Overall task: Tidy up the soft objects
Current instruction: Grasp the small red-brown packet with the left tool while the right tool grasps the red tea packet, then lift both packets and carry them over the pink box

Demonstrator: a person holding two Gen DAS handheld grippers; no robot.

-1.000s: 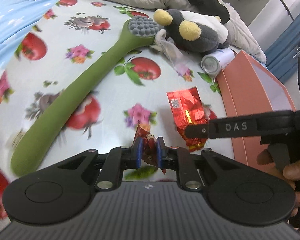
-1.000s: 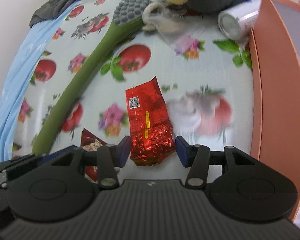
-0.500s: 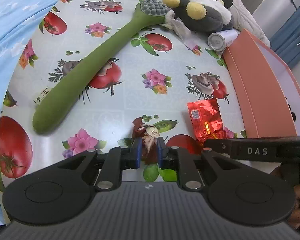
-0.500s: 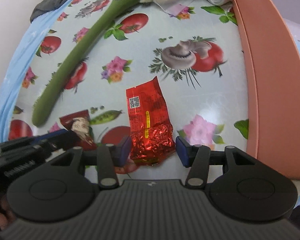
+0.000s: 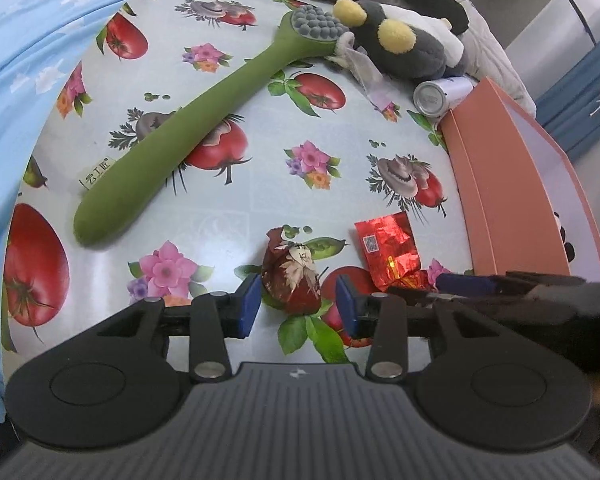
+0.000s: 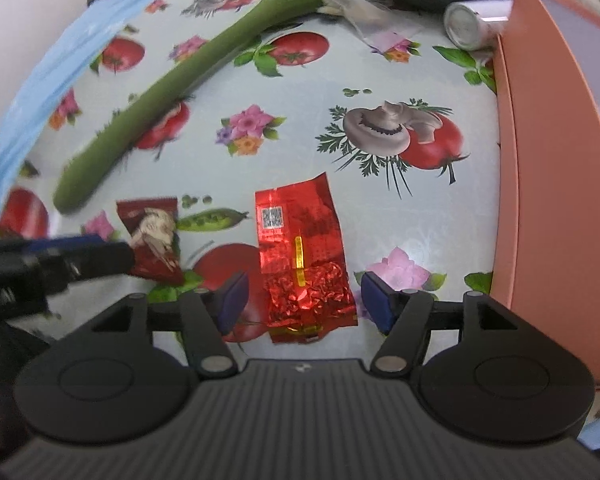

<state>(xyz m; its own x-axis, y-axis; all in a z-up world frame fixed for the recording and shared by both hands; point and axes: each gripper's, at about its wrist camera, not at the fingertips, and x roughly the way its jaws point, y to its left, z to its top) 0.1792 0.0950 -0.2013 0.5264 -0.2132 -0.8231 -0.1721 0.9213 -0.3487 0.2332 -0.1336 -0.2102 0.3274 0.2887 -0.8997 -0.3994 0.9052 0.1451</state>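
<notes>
A dark red leaf-print packet (image 5: 292, 280) lies on the flowered tablecloth between the open jaws of my left gripper (image 5: 298, 306), untouched by the pads; it also shows in the right wrist view (image 6: 154, 240). A shiny red foil packet (image 6: 300, 260) lies flat between the open jaws of my right gripper (image 6: 304, 302), with gaps on both sides; it also shows in the left wrist view (image 5: 388, 252). A long green plush stick (image 5: 188, 136) and a grey-and-yellow plush toy (image 5: 400, 48) lie farther back.
An orange box (image 5: 516, 184) stands along the right side, also in the right wrist view (image 6: 556, 160). A silver can (image 5: 436, 94) lies by its far end. Blue cloth (image 5: 24, 60) covers the left; grey bedding lies at the back.
Both grippers carried their packets toward the near side of the table, then opened. The leaf-print packet and the foil packet now lie released on the cloth.
</notes>
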